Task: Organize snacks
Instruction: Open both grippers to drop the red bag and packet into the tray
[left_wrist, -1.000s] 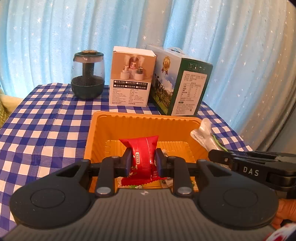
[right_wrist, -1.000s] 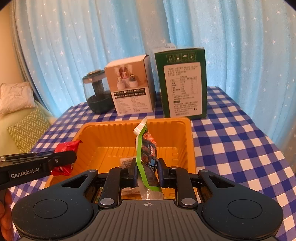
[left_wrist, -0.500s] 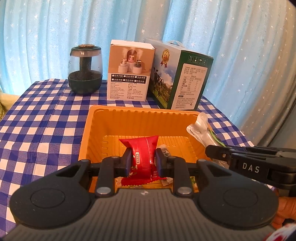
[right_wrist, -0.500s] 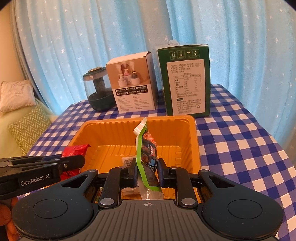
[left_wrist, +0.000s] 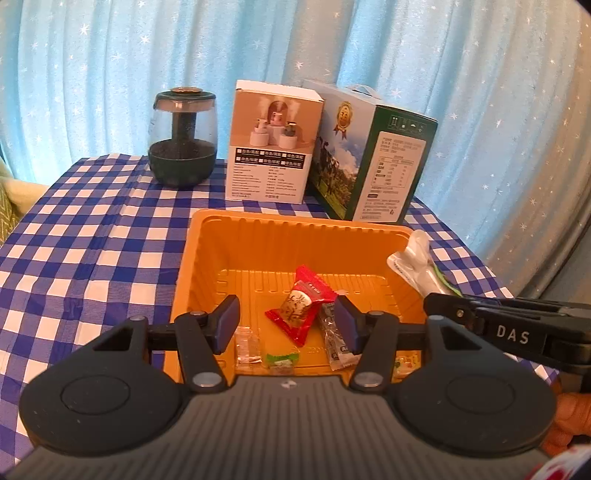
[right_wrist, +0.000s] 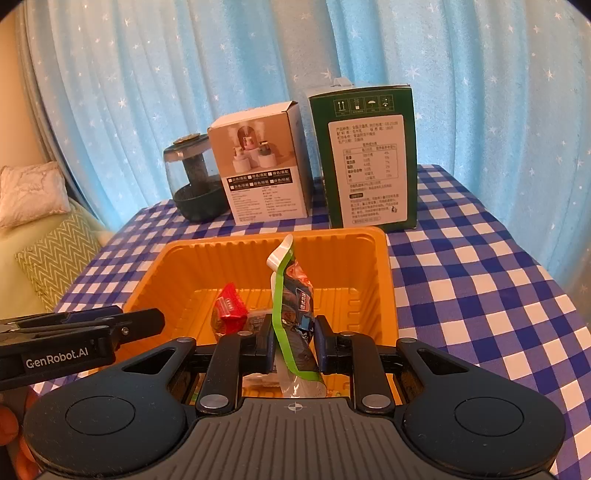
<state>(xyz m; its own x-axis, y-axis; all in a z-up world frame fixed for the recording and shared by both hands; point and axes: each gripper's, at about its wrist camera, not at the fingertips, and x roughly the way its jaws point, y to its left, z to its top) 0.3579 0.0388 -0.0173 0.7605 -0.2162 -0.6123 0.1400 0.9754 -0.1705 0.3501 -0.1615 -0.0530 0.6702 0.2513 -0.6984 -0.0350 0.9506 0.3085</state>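
An orange tray (left_wrist: 295, 229) (right_wrist: 384, 280) sits on the checked table. My left gripper (left_wrist: 287, 323) is open above the tray's near edge. The red snack packet (left_wrist: 301, 306) lies in the tray between and beyond its fingers; it also shows in the right wrist view (right_wrist: 229, 306). Several small wrapped snacks (left_wrist: 280, 360) lie at the tray's near side. My right gripper (right_wrist: 293, 341) is shut on a green-edged snack pouch (right_wrist: 291, 295), held upright over the tray's near edge. That pouch (left_wrist: 417, 258) shows at the tray's right rim in the left wrist view.
Behind the tray stand a dark glass jar (left_wrist: 183, 147), a white product box (left_wrist: 271, 144) and a green carton (left_wrist: 373, 162). A blue starred curtain hangs behind. Cushions (right_wrist: 33, 229) lie left of the table. The blue checked tablecloth (right_wrist: 480, 277) extends right.
My left gripper opened and let go of the red packet, which dropped into the tray. My right gripper still holds the pouch and has shifted slightly towards the tray.
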